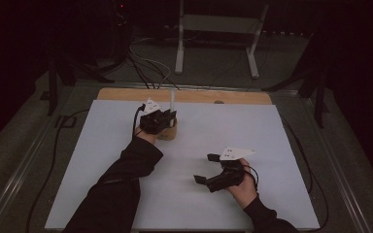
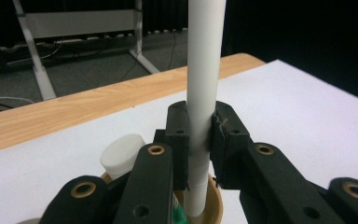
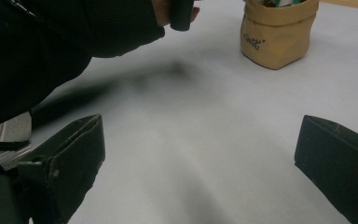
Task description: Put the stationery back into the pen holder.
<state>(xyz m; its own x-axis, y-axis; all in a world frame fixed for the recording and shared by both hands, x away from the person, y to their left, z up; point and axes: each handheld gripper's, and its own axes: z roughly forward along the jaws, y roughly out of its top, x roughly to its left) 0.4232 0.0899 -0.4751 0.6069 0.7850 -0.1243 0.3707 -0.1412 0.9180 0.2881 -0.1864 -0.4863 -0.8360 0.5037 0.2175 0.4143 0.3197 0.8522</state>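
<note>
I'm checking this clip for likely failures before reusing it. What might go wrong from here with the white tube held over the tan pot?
1. The left gripper clamps the tall white tube low on its length, so it may tilt or slip.
2. The tan pot is light-looking and already holds other items, including a white cap; the tube could snag and tip it.
3. The right gripper rests open, away from the pot, so nothing steadies it.
</note>
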